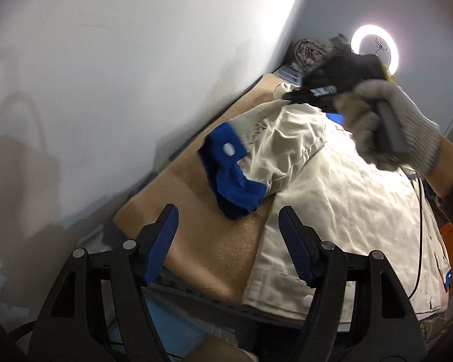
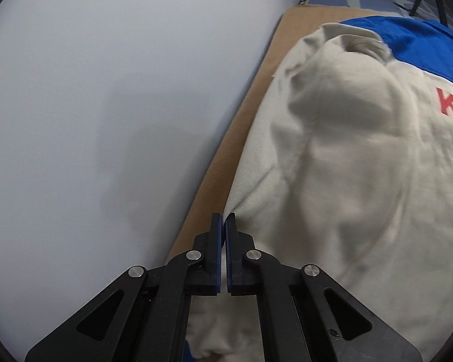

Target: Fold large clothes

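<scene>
At the bottom centre of the right wrist view, the jaws of the right gripper [image 2: 225,221] are closed on an edge of the one beige work jacket [image 2: 362,157], probably to carry it over for a fold. In the left wrist view the left gripper [image 1: 228,220] has its jaws open and empty above the tan bench [image 1: 196,211]. The jacket fills the centre right there; one blue cuff [image 1: 229,178] lies at centre.

Both wrist views look steeply down, sharing the beige jacket [image 1: 341,187].
</scene>
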Motion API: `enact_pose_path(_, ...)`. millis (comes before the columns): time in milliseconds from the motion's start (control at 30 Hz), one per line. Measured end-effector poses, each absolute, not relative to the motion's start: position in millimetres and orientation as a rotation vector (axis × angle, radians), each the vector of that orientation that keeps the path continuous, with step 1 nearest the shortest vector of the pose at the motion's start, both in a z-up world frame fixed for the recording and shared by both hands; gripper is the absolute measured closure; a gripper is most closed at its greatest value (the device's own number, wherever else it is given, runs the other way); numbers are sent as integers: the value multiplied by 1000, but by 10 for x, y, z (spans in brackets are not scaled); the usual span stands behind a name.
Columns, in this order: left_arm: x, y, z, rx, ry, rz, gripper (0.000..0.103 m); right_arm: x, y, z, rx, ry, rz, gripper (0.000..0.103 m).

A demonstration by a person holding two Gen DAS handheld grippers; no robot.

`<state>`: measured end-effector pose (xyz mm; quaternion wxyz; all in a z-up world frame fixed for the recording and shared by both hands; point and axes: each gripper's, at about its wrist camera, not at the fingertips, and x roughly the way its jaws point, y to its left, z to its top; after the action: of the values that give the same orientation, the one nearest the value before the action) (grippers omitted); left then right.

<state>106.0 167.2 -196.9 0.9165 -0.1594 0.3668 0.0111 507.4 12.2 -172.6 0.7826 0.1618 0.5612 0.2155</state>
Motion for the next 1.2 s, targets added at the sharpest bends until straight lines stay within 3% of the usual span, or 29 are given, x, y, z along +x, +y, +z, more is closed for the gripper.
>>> enact_pose_path(233, 1336, 1497, -1958, -299, 733, -33, 32, 4810, -486, -1771, 417, 1205, 440, 102)
enact_pose_path(300, 1453, 1383, -1987, -242, 744, -44, 32, 4564, -729, -2161, 442, 1209, 427, 102)
enact_pose_path(433, 1574, 1170, -2045, -147, 775, -70, 32, 4445, -1078, -2350, 498, 1215, 417, 102)
enact_pose_path(733, 1539, 1269, -2113, -231, 807, -72, 32, 4020, -1258, -2362, 532, 1168, 492, 102)
enact_pose_path(767, 1541, 1268, -2107, -235, 804, -74, 32, 3984, -1204, -2327, 538, 1174, 513, 98)
enact_pose_path(833, 1544, 1246, -2079, -242, 792, -78, 32, 3937, -942, -2262, 534, 1187, 555, 76)
enact_pose_path(867, 1549, 1200, -2074, -235, 786, -80, 32, 3878, -871, -2242, 512, 1188, 559, 55)
enact_pose_path(900, 1535, 1178, -2046, -221, 779, -85, 32, 3842, -785, -2241, 486, 1192, 559, 42)
enact_pose_path(933, 1547, 1133, -2029, -209, 775, -89, 32, 3815, -683, -2258, 467, 1207, 564, 42)
enact_pose_path(1033, 1517, 995, -1968, -138, 759, -111, 30, 3720, -382, -2371, 447, 1288, 614, 42)
enact_pose_path(1067, 1518, 929, -1957, -104, 754, -116, 25, 3699, -271, -2388, 425, 1311, 620, 53)
enact_pose_path(1100, 1525, 861, -1950, -77, 746, -127, 24, 3648, -184, -2399, 414, 1324, 643, 81)
enact_pose_path(1133, 1530, 806, -1952, -58, 744, -136, 23, 3599, -86, -2401, 409, 1342, 666, 93)
enact_pose_path(1200, 1601, 668, -1976, -5, 745, -147, 22, 3521, 39, -2362, 405, 1336, 673, 97)
